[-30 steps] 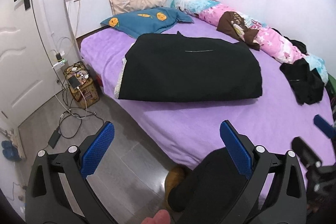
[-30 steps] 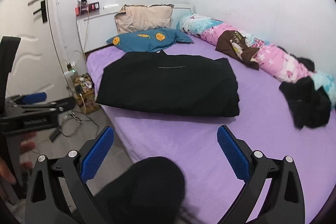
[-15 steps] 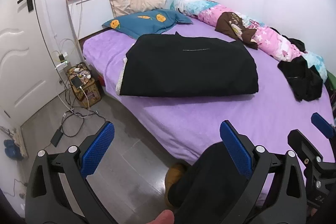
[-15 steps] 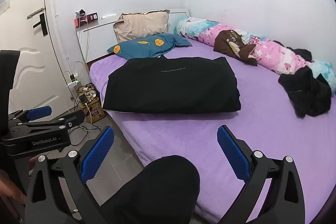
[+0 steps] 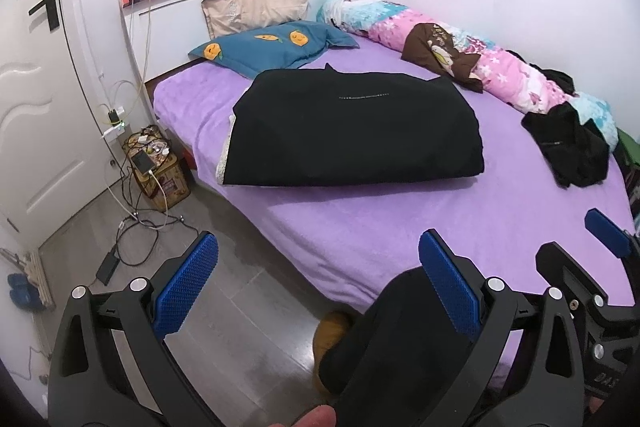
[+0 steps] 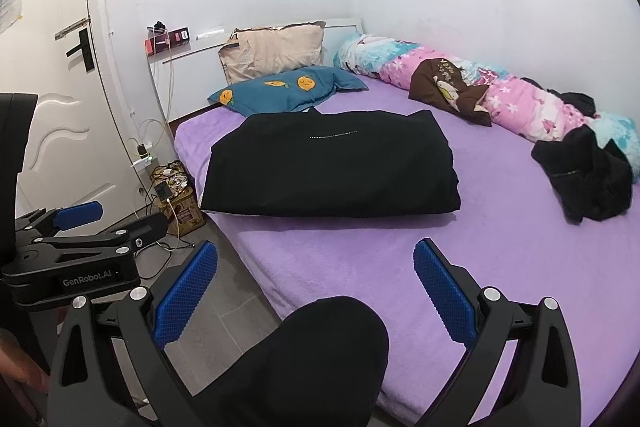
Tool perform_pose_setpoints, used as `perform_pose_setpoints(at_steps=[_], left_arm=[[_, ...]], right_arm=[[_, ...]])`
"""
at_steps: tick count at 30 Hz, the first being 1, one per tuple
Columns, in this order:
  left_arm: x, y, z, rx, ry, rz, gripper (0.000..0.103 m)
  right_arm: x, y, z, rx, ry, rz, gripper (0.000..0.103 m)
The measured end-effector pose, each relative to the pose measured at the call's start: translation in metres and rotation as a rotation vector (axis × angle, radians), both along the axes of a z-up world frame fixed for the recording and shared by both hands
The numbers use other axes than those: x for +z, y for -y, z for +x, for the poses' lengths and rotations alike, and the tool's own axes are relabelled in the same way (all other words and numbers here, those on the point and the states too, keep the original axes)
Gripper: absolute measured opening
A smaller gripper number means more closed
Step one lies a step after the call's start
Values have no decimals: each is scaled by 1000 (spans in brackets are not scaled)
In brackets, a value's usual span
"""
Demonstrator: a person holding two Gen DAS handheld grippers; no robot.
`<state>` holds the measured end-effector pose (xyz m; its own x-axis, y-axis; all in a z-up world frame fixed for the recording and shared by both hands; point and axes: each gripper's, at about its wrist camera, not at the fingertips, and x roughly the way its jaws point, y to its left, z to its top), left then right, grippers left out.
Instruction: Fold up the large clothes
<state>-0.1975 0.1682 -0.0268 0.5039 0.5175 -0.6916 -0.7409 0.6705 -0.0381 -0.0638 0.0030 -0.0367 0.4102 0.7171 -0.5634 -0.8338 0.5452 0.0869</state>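
Observation:
A large black garment lies folded into a flat rectangle on the purple bed; it also shows in the right wrist view. My left gripper is open and empty, held off the bed's near edge above the floor. My right gripper is open and empty, over the bed's near edge. Both are well short of the garment. A second black garment lies crumpled at the right of the bed, also seen in the right wrist view.
A blue pillow, a beige pillow and a rolled pink quilt lie at the bed's head and far side. A box with chargers and cables stands on the floor by the door. The person's dark knee is below the grippers.
Both grippers have drawn back and risen a little, so the bed and the folded garment look farther off. Both stay open and empty. The garment has not moved.

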Motion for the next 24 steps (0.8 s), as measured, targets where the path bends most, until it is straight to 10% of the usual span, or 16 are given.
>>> perform_pose_setpoints(at_steps=[24], left_arm=[[5,6,-3,-24,31,9,97]], right_arm=[[-2,7,-4,-13,7,15,97]])
